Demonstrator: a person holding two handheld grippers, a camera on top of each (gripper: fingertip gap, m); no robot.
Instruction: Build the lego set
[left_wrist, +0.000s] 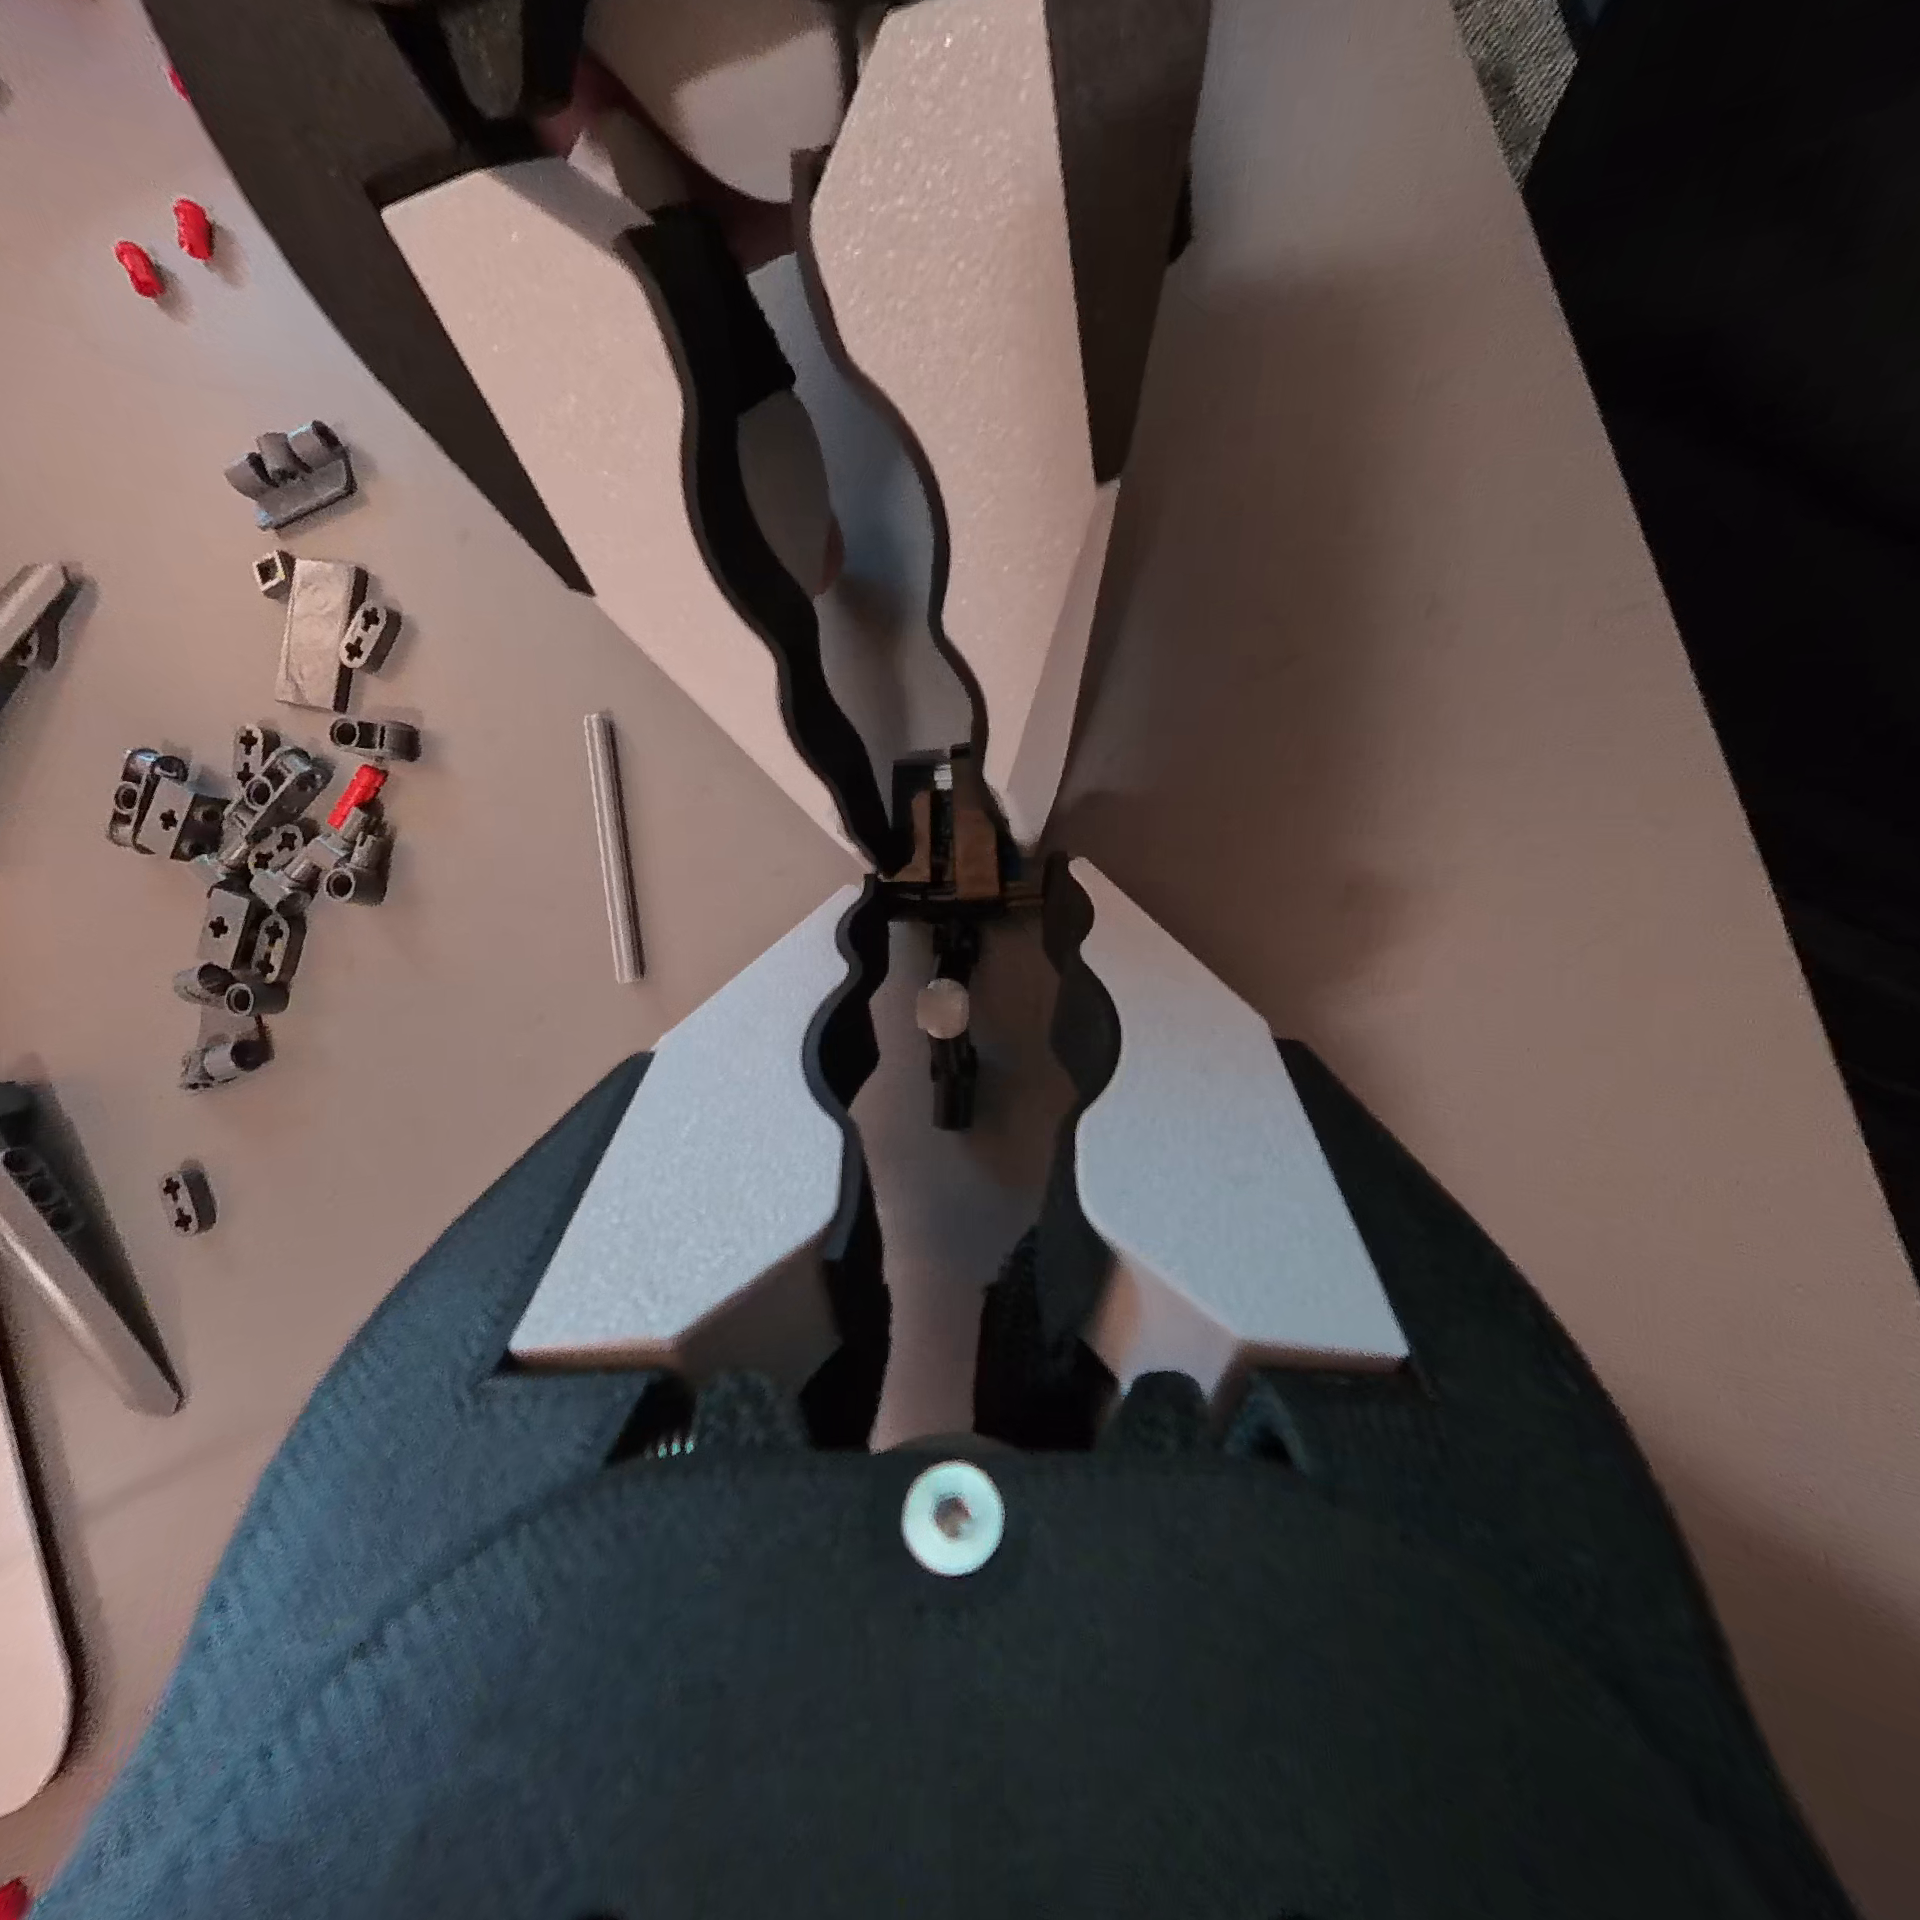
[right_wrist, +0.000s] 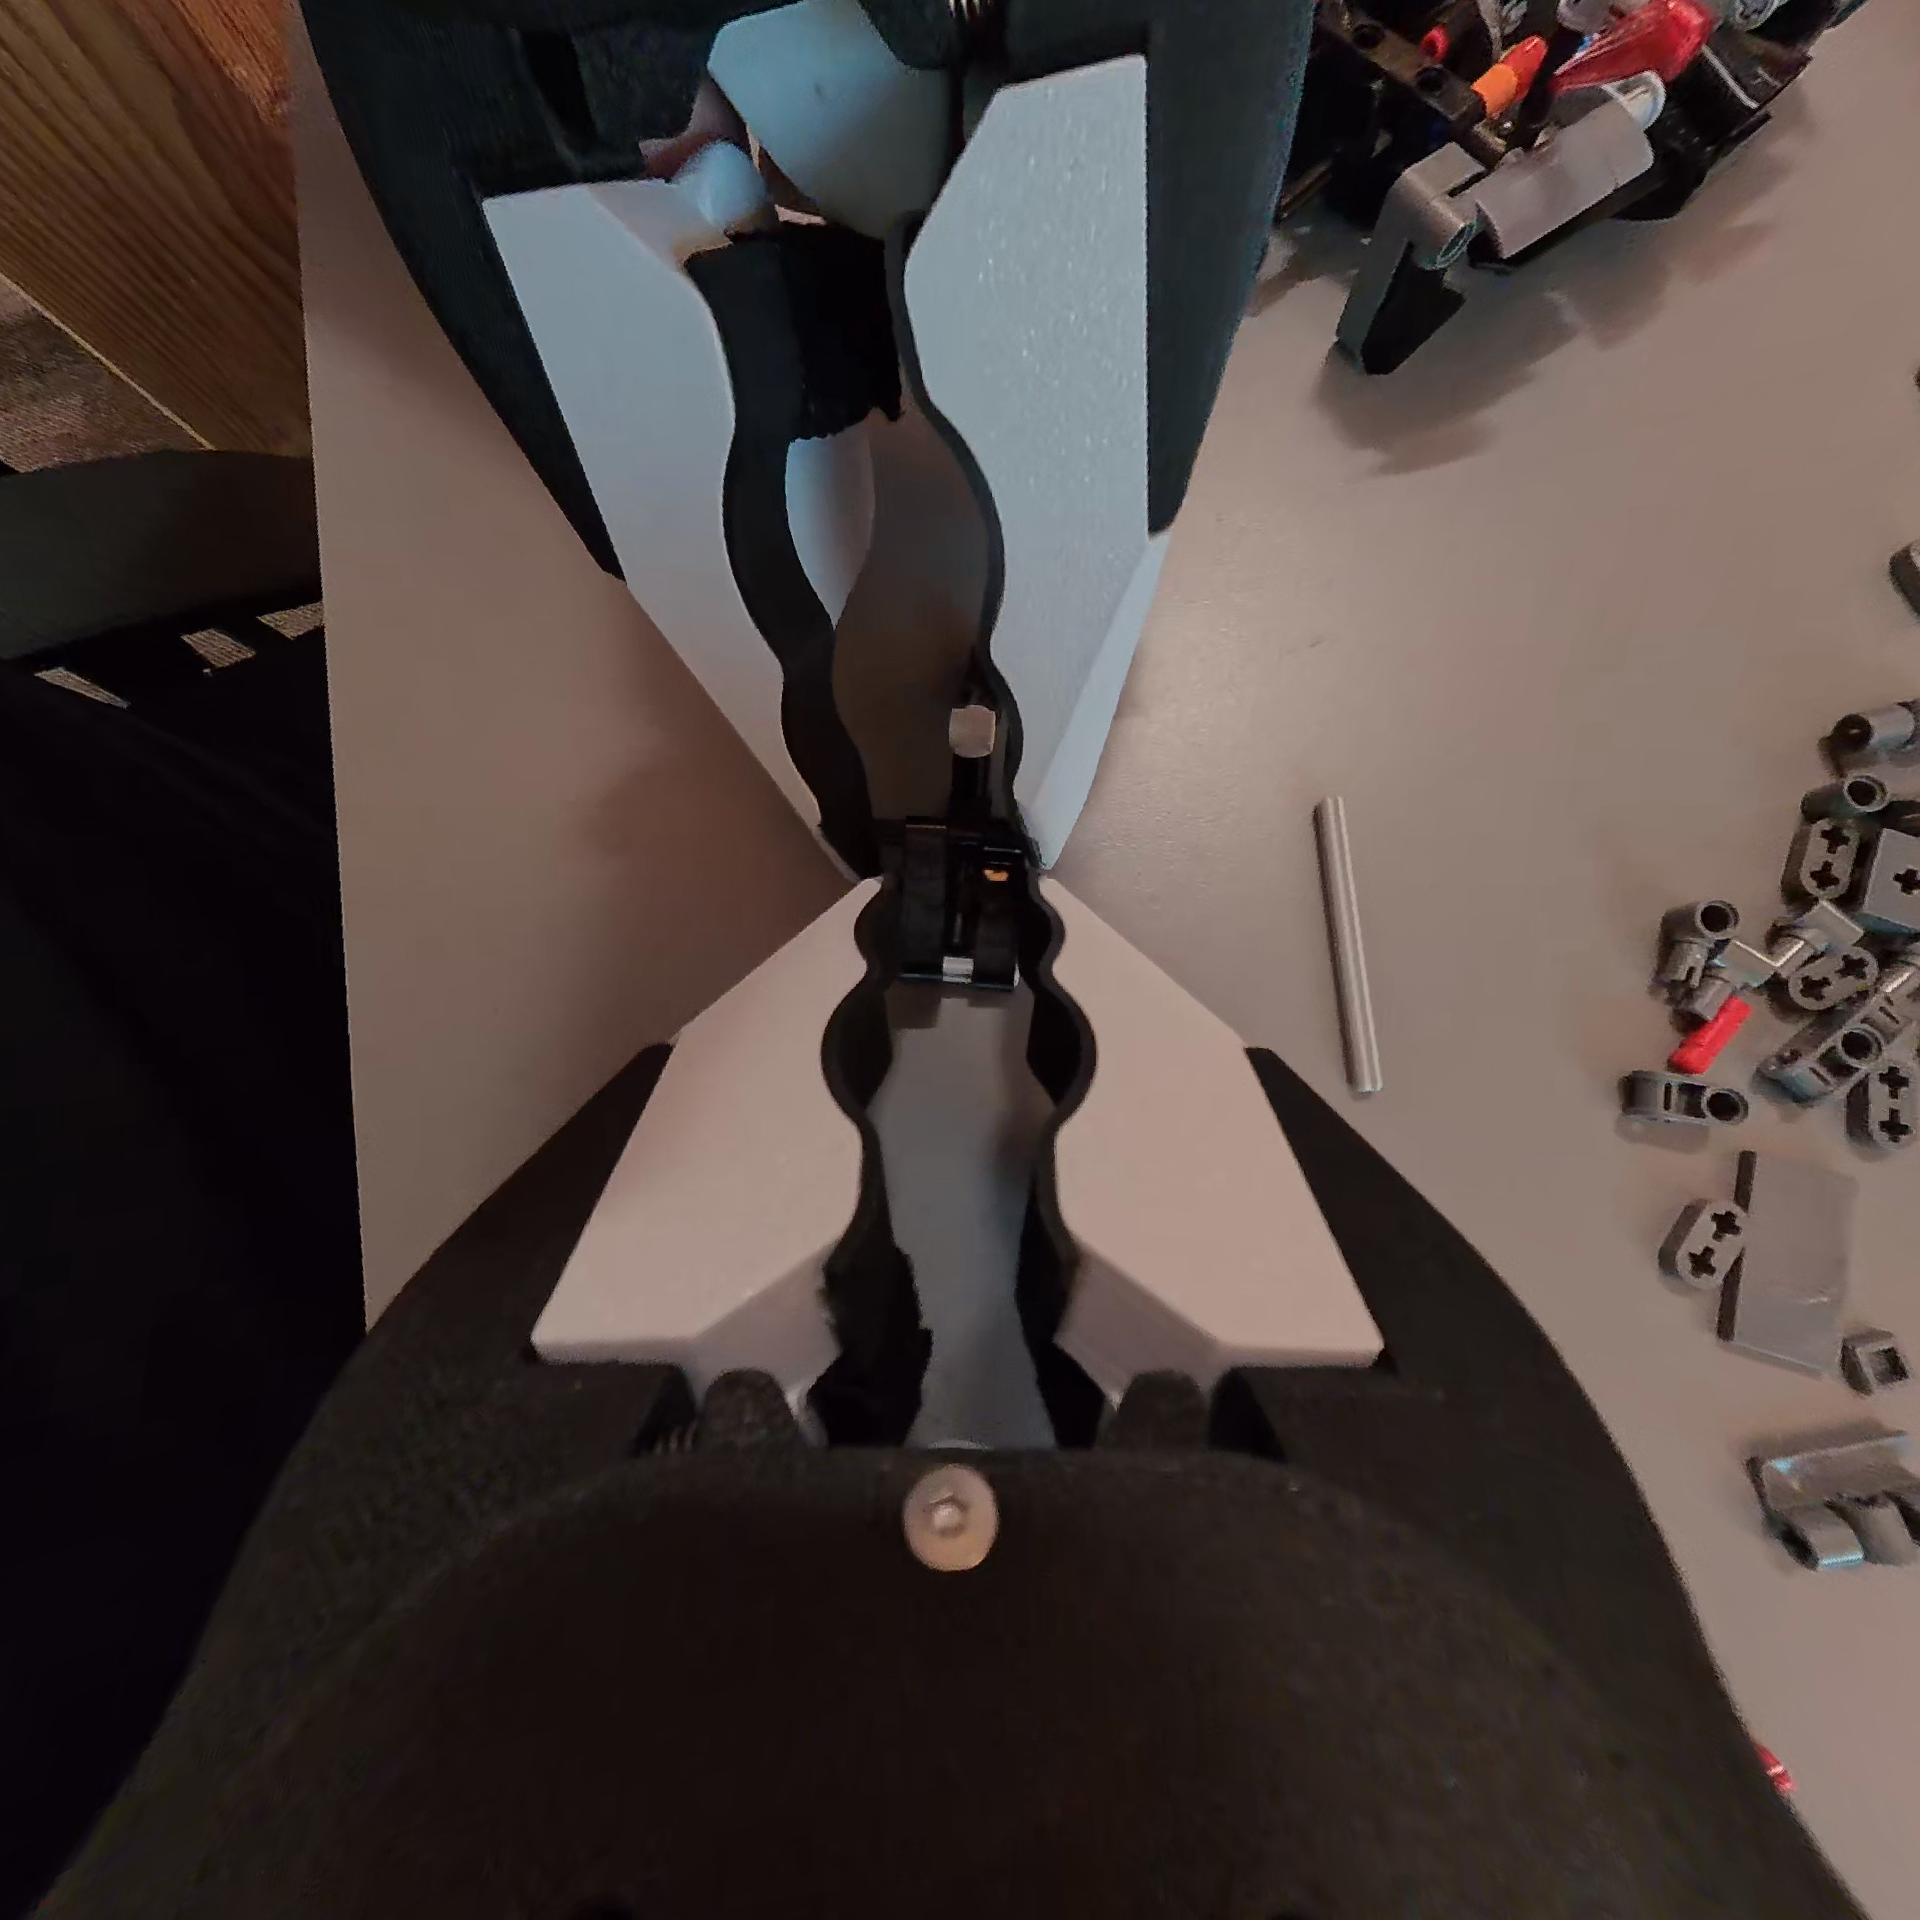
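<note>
Surface: pale beige smooth-topped table (right_wrist: 1455, 644), its edge running beside a dark area.
Loose rod: thin grey ribbed plastic axle (left_wrist: 613, 847), lying alone on the table, apart from the pile.
Pile: dark grey plastic connector pieces (left_wrist: 255, 883), heaped together, one red pin (left_wrist: 353, 798) among them.
Flat part: grey rectangular plastic panel (left_wrist: 324, 632).
Far corner: black and grey brick-built assembly (right_wrist: 1538, 177).
Outliers: two small red plastic pins (left_wrist: 166, 247).
</note>
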